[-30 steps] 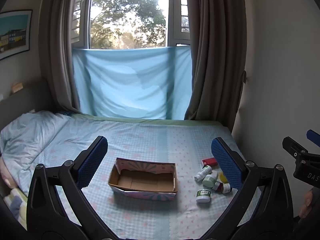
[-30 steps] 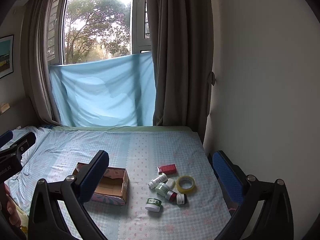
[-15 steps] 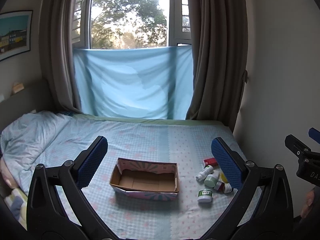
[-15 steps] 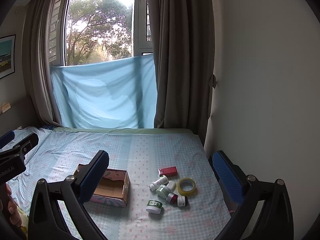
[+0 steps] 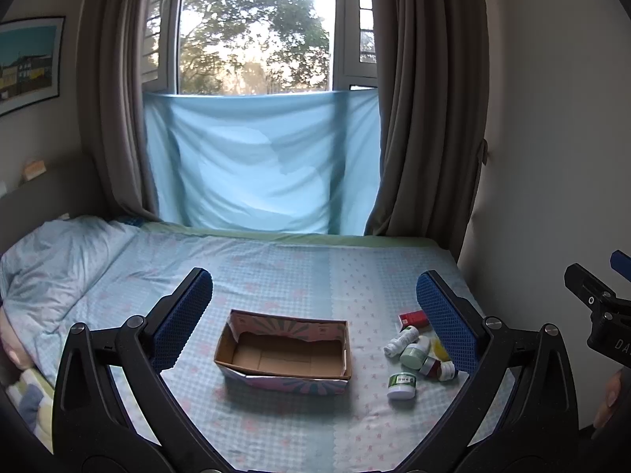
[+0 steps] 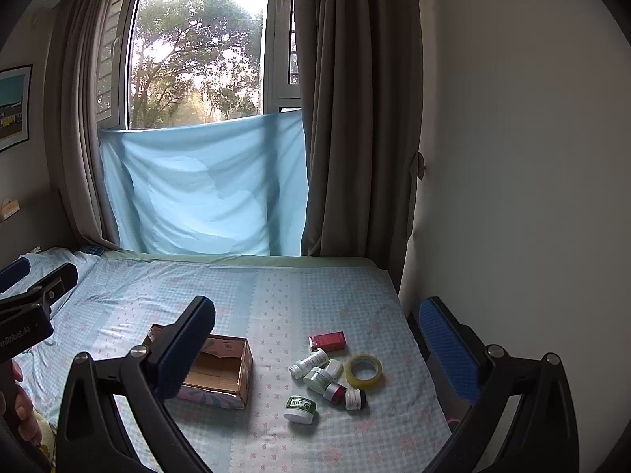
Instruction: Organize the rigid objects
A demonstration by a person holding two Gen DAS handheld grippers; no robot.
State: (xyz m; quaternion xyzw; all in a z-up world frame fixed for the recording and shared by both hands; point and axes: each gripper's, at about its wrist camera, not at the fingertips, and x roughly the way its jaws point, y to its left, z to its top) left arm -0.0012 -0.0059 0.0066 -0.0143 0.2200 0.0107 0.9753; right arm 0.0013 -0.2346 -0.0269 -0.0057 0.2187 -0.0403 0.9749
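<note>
Overhead, both grippers spread wide, cardboard box open-side up, long axis left-right, bottles beside.

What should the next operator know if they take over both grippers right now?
Left gripper: open, holding nothing, raised over the bed and aimed at the cardboard box.
Right gripper: open, holding nothing, aimed at the pile.
Box: on the bed, open side up, nothing inside.
Pile, right of the box: red carton, tape roll, white bottle, green-label jar, several more small jars and bottles.
Done: nothing packed.
Left: probably move every item into the box.
</note>
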